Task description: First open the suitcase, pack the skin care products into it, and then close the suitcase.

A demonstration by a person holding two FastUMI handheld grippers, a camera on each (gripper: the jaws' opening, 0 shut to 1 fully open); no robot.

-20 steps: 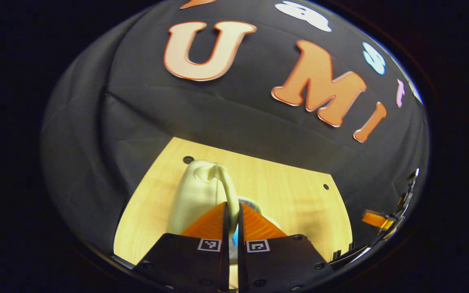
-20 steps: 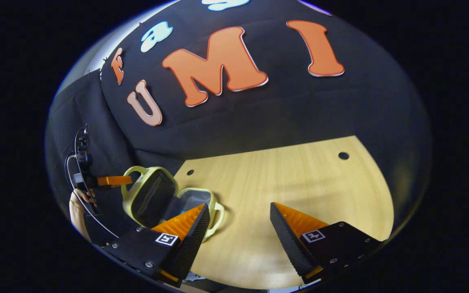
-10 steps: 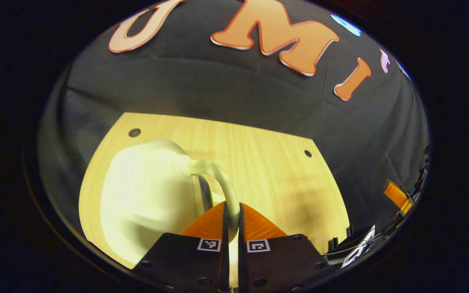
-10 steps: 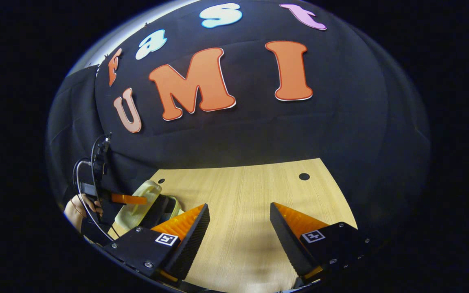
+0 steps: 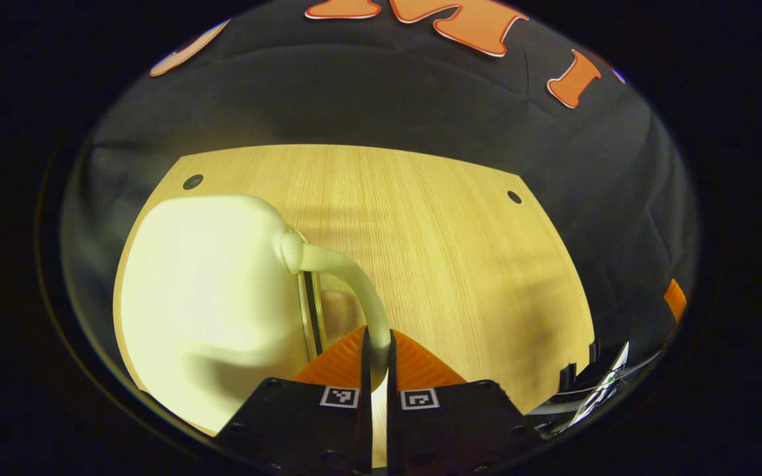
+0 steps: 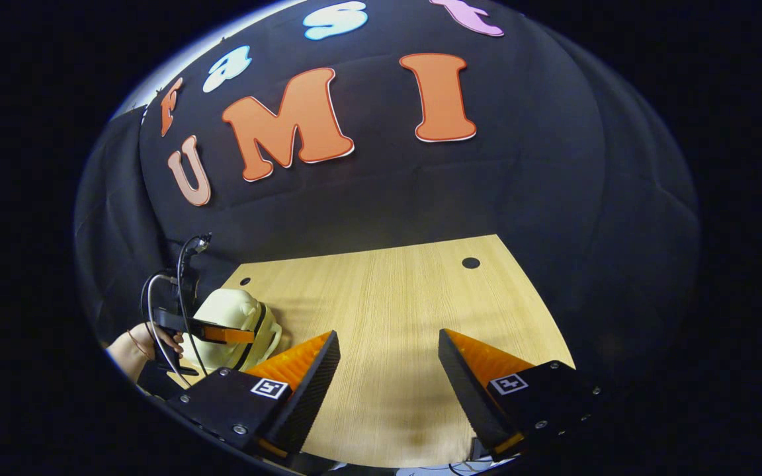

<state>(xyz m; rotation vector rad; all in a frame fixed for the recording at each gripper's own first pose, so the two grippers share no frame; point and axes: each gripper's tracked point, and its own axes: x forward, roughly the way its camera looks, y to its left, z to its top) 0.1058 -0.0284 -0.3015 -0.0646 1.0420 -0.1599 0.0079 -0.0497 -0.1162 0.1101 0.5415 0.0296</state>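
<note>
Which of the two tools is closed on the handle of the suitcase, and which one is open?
The left tool is closed on the cream suitcase's handle. The right tool is open, its fingers wide apart above the bare wooden table.

table: light wood, two round holes near its far edge, black cloth wall behind.
right gripper: low over table's near part, fingers wide apart, nothing btwn them.
suitcase: small, pale cream, at table's left end, dark seam down its side, lid nearly down.
left gripper: at suitcase's near side, against the shell; jaw state can't tell.
hand: left of suitcase, holding left gripper, cables looping above.
</note>
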